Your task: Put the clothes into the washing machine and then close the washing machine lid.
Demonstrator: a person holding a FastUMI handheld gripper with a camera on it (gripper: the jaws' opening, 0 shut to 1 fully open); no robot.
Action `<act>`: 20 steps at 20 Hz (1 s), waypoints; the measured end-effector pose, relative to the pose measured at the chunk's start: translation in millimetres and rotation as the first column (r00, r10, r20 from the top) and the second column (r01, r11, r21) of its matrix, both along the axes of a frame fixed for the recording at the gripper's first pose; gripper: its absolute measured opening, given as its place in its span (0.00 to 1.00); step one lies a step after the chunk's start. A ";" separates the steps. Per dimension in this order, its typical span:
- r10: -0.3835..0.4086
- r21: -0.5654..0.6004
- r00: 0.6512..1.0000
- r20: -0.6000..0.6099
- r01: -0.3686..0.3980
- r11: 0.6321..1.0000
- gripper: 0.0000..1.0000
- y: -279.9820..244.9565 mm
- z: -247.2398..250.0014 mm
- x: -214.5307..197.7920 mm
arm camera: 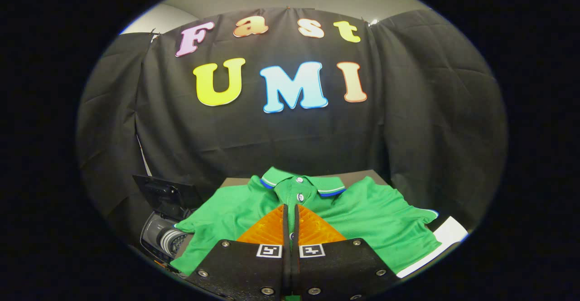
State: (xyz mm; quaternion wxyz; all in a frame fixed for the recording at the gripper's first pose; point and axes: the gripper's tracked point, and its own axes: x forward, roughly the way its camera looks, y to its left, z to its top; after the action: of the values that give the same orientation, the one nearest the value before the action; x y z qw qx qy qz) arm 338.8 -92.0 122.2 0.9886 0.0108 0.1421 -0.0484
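Where the green shirt lies, hand-held gripper nearly closed, empty; washing machine beside.

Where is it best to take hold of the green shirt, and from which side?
Probably at the button placket just below the collar, coming from above. The shirt lies flat and spread out, so only a pinched fold gives purchase. The gripper sits there, fingers nearly together; whether they pinch cloth is unclear.
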 end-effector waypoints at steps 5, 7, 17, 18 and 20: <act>0.027 0.023 0.998 0.062 -0.029 0.999 0.00 42.6 25.6 -42.8; 0.042 0.034 0.996 0.084 -0.045 0.998 0.00 63.9 34.2 -60.3; 0.185 0.043 0.973 0.140 -0.193 0.980 0.00 178.8 62.7 -95.7; 0.201 0.055 0.970 0.140 -0.210 0.976 0.00 190.4 62.9 -92.7; 0.233 0.068 0.962 0.144 -0.244 0.967 0.00 215.5 63.5 -83.8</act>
State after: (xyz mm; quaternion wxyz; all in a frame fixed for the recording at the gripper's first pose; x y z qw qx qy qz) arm 255.0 123.5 185.7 0.9932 0.0389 0.0769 0.0781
